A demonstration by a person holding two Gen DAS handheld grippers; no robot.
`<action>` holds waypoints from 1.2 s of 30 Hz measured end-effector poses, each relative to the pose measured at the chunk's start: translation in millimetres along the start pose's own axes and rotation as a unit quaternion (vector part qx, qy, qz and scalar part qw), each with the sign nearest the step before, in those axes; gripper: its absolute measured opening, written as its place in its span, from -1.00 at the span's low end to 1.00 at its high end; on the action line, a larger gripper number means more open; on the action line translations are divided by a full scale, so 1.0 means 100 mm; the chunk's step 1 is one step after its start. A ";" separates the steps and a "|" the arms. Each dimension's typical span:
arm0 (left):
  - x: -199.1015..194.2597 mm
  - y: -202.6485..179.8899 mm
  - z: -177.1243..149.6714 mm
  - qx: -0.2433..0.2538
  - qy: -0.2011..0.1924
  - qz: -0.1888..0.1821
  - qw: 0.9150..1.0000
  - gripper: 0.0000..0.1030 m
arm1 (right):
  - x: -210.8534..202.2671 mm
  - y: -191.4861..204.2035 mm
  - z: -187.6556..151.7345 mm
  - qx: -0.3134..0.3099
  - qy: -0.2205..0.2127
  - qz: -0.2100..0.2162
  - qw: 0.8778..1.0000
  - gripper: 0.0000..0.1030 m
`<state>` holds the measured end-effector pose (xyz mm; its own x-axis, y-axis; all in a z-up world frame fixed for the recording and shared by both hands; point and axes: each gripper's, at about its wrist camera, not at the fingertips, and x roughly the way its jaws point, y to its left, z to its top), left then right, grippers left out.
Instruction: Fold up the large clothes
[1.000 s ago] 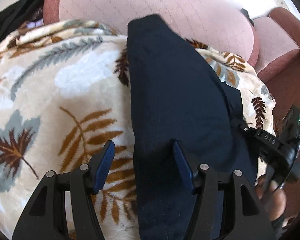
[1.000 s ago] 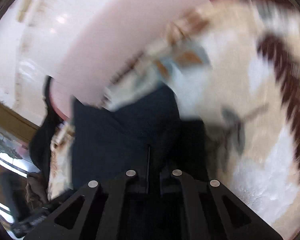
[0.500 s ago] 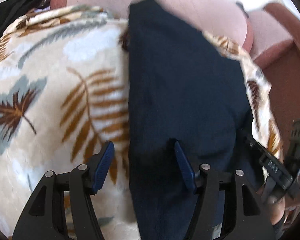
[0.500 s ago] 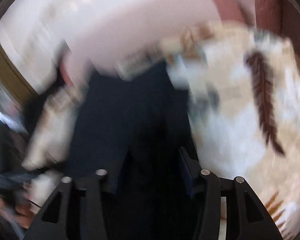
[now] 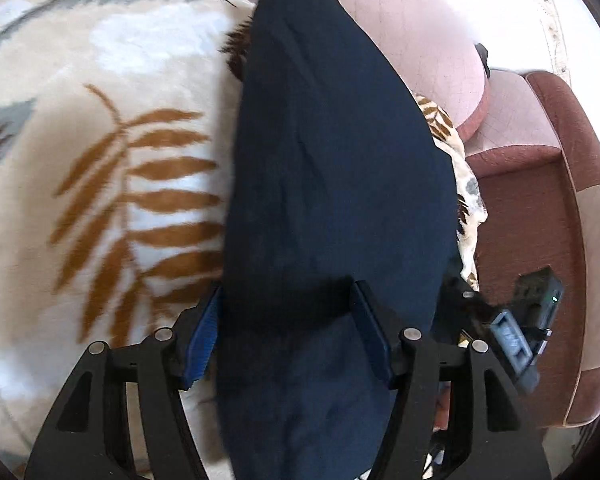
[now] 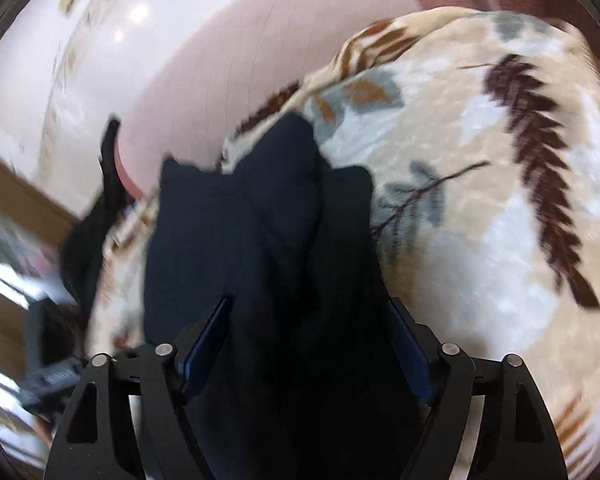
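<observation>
A dark navy garment (image 5: 332, 184) lies as a long folded strip on a leaf-patterned blanket (image 5: 100, 184). My left gripper (image 5: 286, 312) is open, its blue-padded fingers astride the strip's near end, with cloth lying between them. In the right wrist view the same garment (image 6: 260, 240) shows bunched folds. My right gripper (image 6: 312, 320) is open wide with the dark cloth lying between its fingers. The right gripper's body also shows at the right of the left wrist view (image 5: 516, 336).
A pink sofa backrest cushion (image 5: 412, 32) rises behind the blanket. A reddish-brown and pink armrest (image 5: 572, 184) stands to the right. A black cloth (image 6: 96, 216) hangs at the blanket's far left edge in the right wrist view.
My right gripper went from shut to open over the dark cloth. My left gripper stayed open and moved forward along the strip, so the cloth's edge now sits between its fingers.
</observation>
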<state>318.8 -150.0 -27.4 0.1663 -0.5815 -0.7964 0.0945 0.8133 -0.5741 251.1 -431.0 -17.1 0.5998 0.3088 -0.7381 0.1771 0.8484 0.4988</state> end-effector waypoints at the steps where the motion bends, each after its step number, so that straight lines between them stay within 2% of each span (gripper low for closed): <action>1: 0.02 -0.02 0.01 0.001 -0.002 -0.001 1.000 0.36 | 0.07 0.00 0.02 -0.010 0.002 -0.011 1.000 0.72; 2: 0.06 -0.05 0.04 0.001 -0.003 -0.003 1.000 0.39 | 0.11 -0.01 0.03 -0.009 0.003 -0.008 1.000 0.75; 4: 0.09 -0.06 0.07 -0.011 -0.006 -0.005 1.000 0.39 | 0.20 -0.10 0.06 0.011 0.016 0.029 0.999 0.90; 5: 0.10 -0.06 0.09 -0.018 -0.009 -0.009 1.000 0.36 | 0.19 -0.12 0.06 0.013 0.015 0.040 0.999 0.90; 6: 0.09 -0.06 0.09 -0.023 -0.016 -0.010 1.000 0.28 | 0.18 -0.12 0.07 0.011 0.013 0.047 0.999 0.80; 7: 0.08 -0.06 0.10 -0.023 -0.020 -0.008 0.999 0.03 | 0.18 -0.10 0.06 0.001 0.014 0.059 0.998 0.26; 8: 0.05 -0.09 0.09 -0.019 -0.027 0.000 0.999 -0.19 | 0.17 -0.07 0.05 -0.011 0.018 0.072 0.997 -0.12; 9: 0.03 -0.11 0.09 -0.013 -0.032 0.006 0.999 -0.29 | 0.17 -0.03 0.02 -0.026 0.024 0.088 0.995 -0.27; 10: 0.01 -0.13 0.08 -0.007 -0.036 0.012 0.999 -0.46 | 0.13 0.03 0.01 -0.042 0.013 0.078 0.996 -0.41; 11: -0.03 -0.15 0.07 -0.002 -0.041 0.015 0.999 -0.56 | 0.09 0.11 -0.02 -0.068 0.001 0.068 0.995 -0.46; 13: -0.11 -0.22 0.04 0.006 -0.052 0.020 0.998 -0.62 | 0.00 0.21 -0.05 -0.082 -0.015 0.059 0.995 -0.55; 18: -0.33 -0.34 -0.10 0.033 -0.074 0.041 0.996 -0.66 | -0.19 0.38 -0.12 -0.076 -0.035 0.062 0.995 -0.60; 24: -0.85 -0.22 -0.35 0.049 -0.104 0.070 0.991 -0.66 | -0.32 0.68 -0.39 -0.068 -0.020 0.090 0.993 -0.60; 32: -1.65 0.38 -0.94 0.036 -0.120 0.098 0.987 -0.64 | -0.41 1.23 -1.05 -0.046 0.003 0.167 0.985 -0.60; 34: -1.73 0.60 -1.14 0.018 -0.117 0.093 0.989 -0.62 | -0.41 1.31 -1.28 -0.045 0.011 0.181 0.982 -0.59; 36: -1.65 0.87 -1.34 -0.007 -0.098 0.097 0.990 -0.56 | -0.32 1.33 -1.52 -0.036 0.028 0.183 0.982 -0.56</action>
<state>168.1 14.0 28.4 0.3667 -0.3989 -0.8405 0.0294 0.9079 -0.4181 136.7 -262.8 4.0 0.5694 0.6197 -0.5402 -0.0986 0.7038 0.7035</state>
